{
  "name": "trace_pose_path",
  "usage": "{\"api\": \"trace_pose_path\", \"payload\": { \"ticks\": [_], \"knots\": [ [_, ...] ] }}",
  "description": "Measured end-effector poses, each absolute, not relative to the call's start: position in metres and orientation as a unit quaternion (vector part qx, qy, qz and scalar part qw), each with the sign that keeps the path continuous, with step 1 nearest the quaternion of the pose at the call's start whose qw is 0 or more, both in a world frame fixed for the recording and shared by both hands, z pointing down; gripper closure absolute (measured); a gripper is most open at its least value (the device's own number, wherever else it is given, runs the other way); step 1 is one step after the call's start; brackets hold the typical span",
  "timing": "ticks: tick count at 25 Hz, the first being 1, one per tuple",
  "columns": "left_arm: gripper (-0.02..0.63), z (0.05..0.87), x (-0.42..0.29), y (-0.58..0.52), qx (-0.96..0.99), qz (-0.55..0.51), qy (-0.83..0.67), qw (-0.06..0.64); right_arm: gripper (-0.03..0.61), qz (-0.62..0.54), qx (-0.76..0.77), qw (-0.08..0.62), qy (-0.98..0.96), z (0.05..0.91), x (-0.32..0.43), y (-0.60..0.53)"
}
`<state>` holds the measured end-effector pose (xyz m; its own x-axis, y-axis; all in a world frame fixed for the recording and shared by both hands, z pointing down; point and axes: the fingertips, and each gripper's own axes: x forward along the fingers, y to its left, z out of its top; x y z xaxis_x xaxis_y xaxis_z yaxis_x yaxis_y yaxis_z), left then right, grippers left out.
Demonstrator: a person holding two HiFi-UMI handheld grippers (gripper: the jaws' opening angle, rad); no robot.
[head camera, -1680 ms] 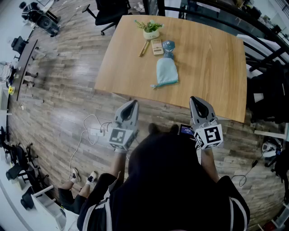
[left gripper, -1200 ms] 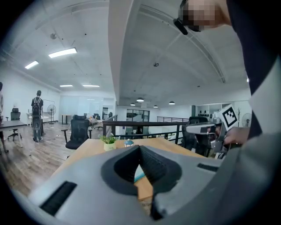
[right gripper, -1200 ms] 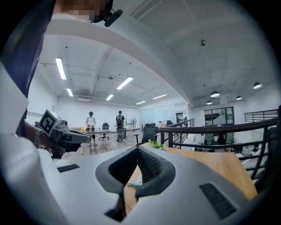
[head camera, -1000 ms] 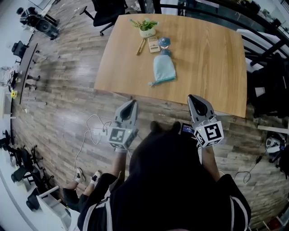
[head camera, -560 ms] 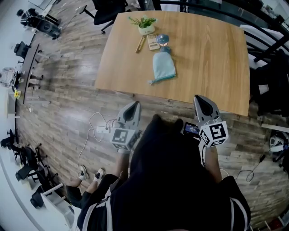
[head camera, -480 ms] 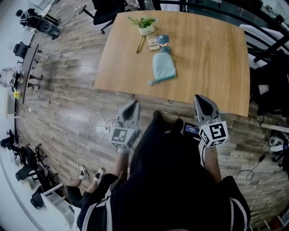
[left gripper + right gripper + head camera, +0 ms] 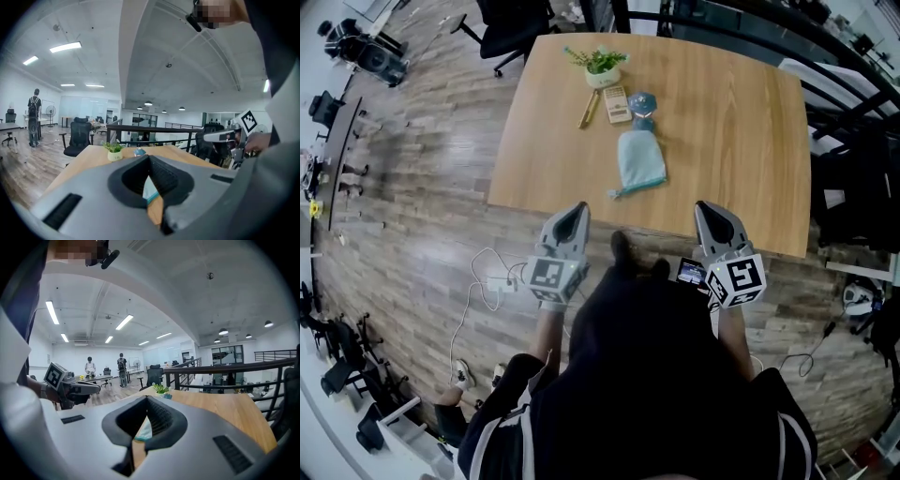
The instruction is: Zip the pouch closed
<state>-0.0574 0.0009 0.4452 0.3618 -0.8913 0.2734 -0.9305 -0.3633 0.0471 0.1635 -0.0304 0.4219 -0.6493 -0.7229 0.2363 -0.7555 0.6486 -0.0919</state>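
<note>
A light blue pouch (image 7: 639,161) lies flat on the wooden table (image 7: 731,122), its teal zipper edge toward the near side. Both grippers hover off the table, just short of its front edge, and point at it. My left gripper (image 7: 577,208) is shut and holds nothing; the pouch sits ahead of it and to the right. My right gripper (image 7: 705,206) is also shut and empty, with the pouch ahead and to the left. In the left gripper view the pouch (image 7: 149,190) shows through the notch behind the closed tips (image 7: 149,157). The right gripper view shows the pouch (image 7: 144,431) the same way.
Behind the pouch stand a small potted plant (image 7: 602,66), a beige box (image 7: 622,101), a gold stick (image 7: 588,110) and a blue-grey round object (image 7: 644,101). A black office chair (image 7: 511,23) is beyond the table's far left corner. White cables (image 7: 487,279) lie on the floor.
Both grippers have moved forward, closer to the table's front edge. The pouch and the other things on the table have not moved.
</note>
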Motion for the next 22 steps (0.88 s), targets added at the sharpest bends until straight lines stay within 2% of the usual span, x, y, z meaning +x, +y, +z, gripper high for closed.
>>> {"api": "trace_pose_path", "payload": {
  "ticks": [13,22],
  "knots": [
    [0.612,0.496,-0.095,-0.041,0.827,0.097,-0.533,0.15,0.565,0.092,0.422,0.14,-0.891,0.434,0.106,-0.084],
    [0.612,0.515,-0.09,-0.058,0.838,0.12,-0.506,0.164,0.565,0.089,0.422,0.159,-0.888,0.442,0.103,-0.103]
  ]
}}
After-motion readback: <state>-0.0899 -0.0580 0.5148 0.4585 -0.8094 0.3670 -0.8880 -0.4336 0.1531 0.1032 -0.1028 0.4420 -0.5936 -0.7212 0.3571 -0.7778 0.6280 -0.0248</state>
